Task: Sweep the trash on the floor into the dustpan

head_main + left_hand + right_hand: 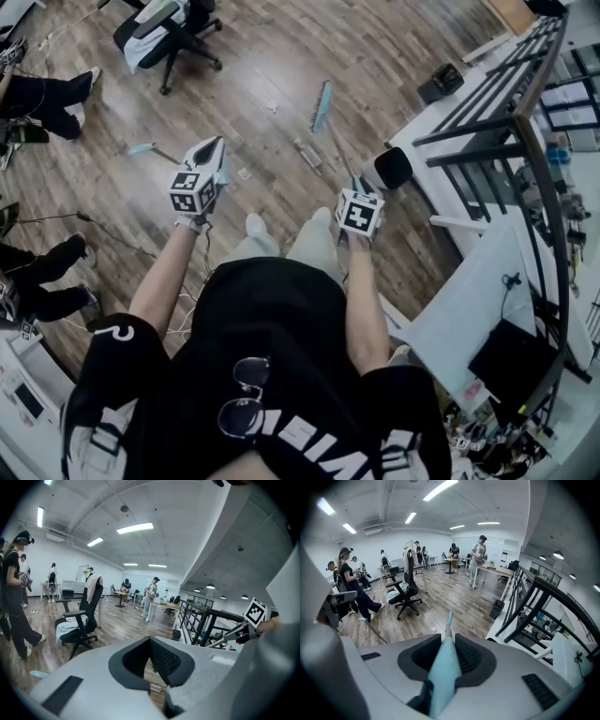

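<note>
Lying on the wood floor (281,47), trash scraps (245,173) sit just short of the broom (322,105), whose teal handle my right claw (449,644) pinches, bristles down for sweeping. The dustpan (142,148) waits apart at left, and my left claw (150,641) is pressed together on nothing I can see.

The person wears a black T-shirt (281,328) with white lettering, glasses (246,398) hooked at its collar, pale trousers (305,248) and white shoes (255,225).
</note>
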The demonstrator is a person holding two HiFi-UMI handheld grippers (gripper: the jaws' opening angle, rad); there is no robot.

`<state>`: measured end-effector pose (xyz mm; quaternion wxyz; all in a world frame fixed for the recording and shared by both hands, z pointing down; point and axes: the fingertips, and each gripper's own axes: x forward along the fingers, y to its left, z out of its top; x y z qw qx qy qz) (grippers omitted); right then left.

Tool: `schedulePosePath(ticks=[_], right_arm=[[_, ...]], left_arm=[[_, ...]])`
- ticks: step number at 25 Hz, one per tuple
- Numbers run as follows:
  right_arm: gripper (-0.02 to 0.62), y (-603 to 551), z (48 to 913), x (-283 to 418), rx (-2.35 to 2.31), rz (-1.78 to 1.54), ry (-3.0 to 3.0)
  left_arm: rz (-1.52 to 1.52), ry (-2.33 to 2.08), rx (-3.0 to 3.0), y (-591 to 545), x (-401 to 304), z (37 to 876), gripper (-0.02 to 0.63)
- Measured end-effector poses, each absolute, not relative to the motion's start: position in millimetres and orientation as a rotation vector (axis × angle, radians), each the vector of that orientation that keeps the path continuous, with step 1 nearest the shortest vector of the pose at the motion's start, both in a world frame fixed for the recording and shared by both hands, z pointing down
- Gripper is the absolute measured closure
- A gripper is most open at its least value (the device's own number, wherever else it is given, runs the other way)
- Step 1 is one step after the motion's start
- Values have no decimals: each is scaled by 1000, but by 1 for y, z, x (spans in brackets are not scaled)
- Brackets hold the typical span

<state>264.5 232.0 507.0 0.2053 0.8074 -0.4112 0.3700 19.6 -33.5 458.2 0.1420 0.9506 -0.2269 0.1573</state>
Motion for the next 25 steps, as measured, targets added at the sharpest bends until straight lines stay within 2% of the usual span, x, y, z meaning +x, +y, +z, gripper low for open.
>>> schedulePosePath(ticks=[19,25], right_arm=[[509,71,557,445,1925,1013,-1462],[510,30,577,474,1825,987,-1486]], left_arm=[[480,-1094,2543,-92,116,457,607],[469,-1207,2448,-108,122,474,607]])
